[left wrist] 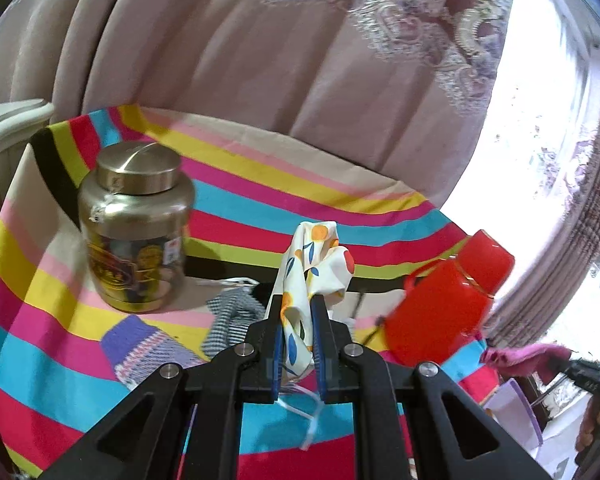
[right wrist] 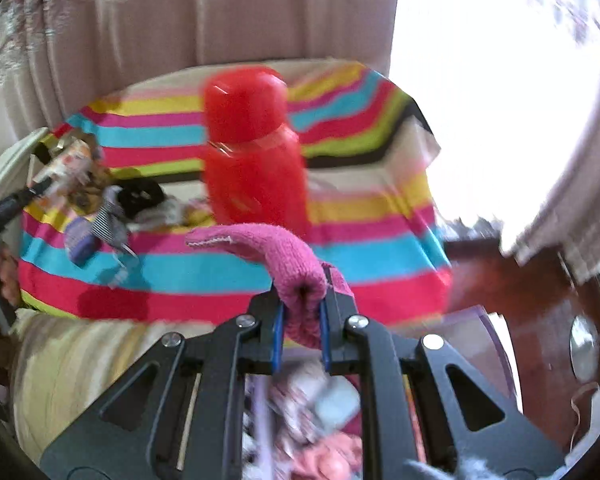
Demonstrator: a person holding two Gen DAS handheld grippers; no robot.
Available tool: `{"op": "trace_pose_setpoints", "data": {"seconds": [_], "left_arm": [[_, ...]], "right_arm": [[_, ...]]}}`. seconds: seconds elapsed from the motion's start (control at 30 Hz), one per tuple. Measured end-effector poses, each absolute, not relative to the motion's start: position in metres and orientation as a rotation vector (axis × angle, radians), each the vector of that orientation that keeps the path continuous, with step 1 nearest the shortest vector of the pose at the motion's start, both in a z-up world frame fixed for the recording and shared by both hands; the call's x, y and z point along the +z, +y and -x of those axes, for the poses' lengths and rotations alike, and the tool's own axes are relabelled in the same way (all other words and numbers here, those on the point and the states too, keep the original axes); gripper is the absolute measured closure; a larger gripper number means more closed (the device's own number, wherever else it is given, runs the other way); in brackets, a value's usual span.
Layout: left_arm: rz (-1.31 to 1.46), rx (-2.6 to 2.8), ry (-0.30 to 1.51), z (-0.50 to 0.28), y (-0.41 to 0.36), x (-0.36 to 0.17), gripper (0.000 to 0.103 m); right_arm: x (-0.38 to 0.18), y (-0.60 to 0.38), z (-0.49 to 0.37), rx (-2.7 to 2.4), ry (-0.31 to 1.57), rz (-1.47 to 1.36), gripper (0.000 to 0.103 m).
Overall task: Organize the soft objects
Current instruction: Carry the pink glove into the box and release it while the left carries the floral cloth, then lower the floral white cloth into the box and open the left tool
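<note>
- The floral cloth (left wrist: 315, 264), white with orange fruit and blue leaves, is pinched between the pads of the left gripper (left wrist: 296, 320) and stands up above the striped tablecloth (left wrist: 260, 200); a thin white string hangs from it below the jaws.
- The pink towel (right wrist: 276, 252) is clamped in the right gripper (right wrist: 302, 312), its free end arching over toward the left of that view, out past the table's near edge.
- So 2 soft items are picked up and neither is yet put away. At least 2 more lie on the cloth: a purple knitted piece (left wrist: 148, 348) and a blue-white checked cloth (left wrist: 230, 320). I judge the task partly done, with sorting left.
- The right wrist view alone shows, under its gripper, a blurred purple-rimmed container (right wrist: 472, 320) with pinkish fabrics in it, likely the place for the soft things.
- The left wrist view alone shows the metal tea jar (left wrist: 136, 228) clearly, lid on, standing left of the pile.
- Both views show the red bottle (right wrist: 252, 152) standing on the table.
</note>
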State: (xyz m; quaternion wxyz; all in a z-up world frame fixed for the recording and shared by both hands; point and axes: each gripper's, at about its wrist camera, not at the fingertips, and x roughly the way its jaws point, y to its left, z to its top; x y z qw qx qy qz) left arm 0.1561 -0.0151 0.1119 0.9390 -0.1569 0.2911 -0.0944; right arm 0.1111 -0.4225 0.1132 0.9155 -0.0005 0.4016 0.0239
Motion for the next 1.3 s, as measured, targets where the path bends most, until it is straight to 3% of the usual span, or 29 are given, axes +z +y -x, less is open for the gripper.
{"op": "trace_pose_setpoints", "data": {"seconds": [0.6,0.73,0.83,0.93,1.3], "left_arm": [[0.237,-0.414,0.602,-0.117,-0.13,0.139,0.09],[0.208,-0.472,0.623,-0.112,-0.159,0.138,0.09],[0.197,-0.519,0.647,-0.111,-0.181,0.135,0.09],[0.187,-0.589,0.689,-0.112,-0.209,0.13,0.09],[0.172,-0.8,0.91,-0.117,-0.324,0.095,0.09]], "right_arm": [[0.0,-0.51,-0.012,-0.111,1.18,-0.1,0.084],[-0.027,-0.512,0.007,-0.065,1.308,-0.102,0.076],[-0.036,-0.515,0.02,-0.069,1.358,-0.069,0.055],[-0.03,-0.524,0.026,-0.065,1.335,-0.096,0.045],[-0.009,-0.559,0.016,-0.138,1.199,-0.204,0.04]]}}
